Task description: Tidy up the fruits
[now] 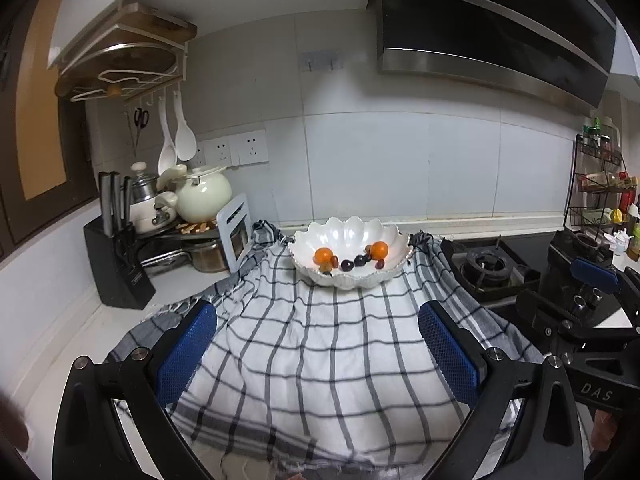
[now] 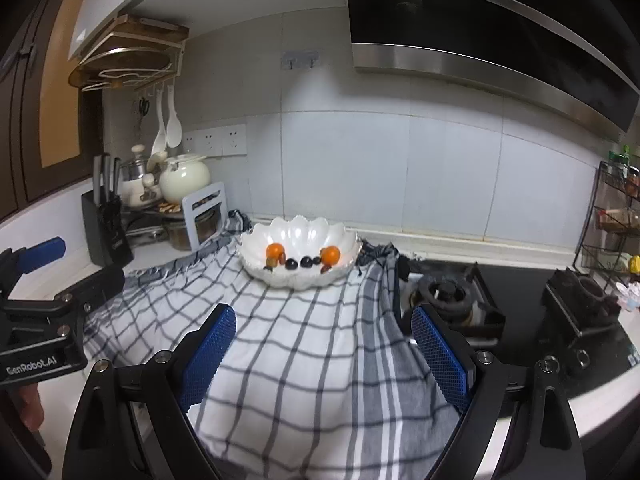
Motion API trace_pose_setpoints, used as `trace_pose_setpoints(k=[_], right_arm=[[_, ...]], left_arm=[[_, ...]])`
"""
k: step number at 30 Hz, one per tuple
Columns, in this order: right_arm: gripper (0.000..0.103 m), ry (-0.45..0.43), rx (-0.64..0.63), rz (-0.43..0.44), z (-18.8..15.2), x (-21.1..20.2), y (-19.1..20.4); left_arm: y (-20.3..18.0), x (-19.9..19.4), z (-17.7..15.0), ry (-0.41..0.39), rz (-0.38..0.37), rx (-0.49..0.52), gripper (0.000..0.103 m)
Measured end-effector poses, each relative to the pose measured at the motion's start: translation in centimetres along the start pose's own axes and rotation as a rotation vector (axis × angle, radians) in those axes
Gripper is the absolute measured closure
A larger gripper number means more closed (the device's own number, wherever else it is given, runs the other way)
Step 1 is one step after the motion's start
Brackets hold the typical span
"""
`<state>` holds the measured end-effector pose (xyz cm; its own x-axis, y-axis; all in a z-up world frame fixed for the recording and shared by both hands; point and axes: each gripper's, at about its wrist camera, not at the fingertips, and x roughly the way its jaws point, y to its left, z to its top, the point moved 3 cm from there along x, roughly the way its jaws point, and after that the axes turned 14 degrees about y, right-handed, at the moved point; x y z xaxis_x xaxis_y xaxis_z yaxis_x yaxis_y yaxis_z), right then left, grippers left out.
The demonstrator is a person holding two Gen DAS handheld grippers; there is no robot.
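Biggest worry here is the checked cloth (image 1: 320, 344); it covers most of the desk (image 1: 52, 344) and hangs over the front edge, and it's bunched up, so any claw dragging low could snag it and tug the white scalloped bowl (image 1: 348, 236) along with it; the bowl sits on the cloth's far end, near the wall, so there isn't much slack back there. Next is the gas burner (image 2: 448, 296) just right of the cloth, whose raised grate is an easy thing to clip on the right side; the knife block (image 1: 116, 264) and pots crowd the left. The fruit is all in the bowl: two oranges (image 1: 323, 255) and some dark grapes (image 1: 347, 265) between them, small and round, so they'd probably roll if nudged. Left claw (image 1: 316, 356) and right claw (image 2: 324, 356) both hang spread wide, empty, over the open middle of the cloth; that's the roomy lane in.
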<state>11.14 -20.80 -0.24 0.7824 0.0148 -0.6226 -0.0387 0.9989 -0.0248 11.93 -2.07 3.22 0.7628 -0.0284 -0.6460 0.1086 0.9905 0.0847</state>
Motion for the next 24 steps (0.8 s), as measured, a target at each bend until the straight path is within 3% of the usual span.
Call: trace_pose_setpoints(k=[11,24], right_arm=[[0.012,0.023,0.017,-0.014,-4.0,-4.0,0.2],[0.012,-0.003,0.053,-0.021,-5.8,-7.4,-0.8]], left_arm=[[0.0,-3.9,-3.4,0.007,-0.012,-0.009,0.000],[-1.2,-6.9,-4.7,-0.019,-0.034,0.011,0.000]])
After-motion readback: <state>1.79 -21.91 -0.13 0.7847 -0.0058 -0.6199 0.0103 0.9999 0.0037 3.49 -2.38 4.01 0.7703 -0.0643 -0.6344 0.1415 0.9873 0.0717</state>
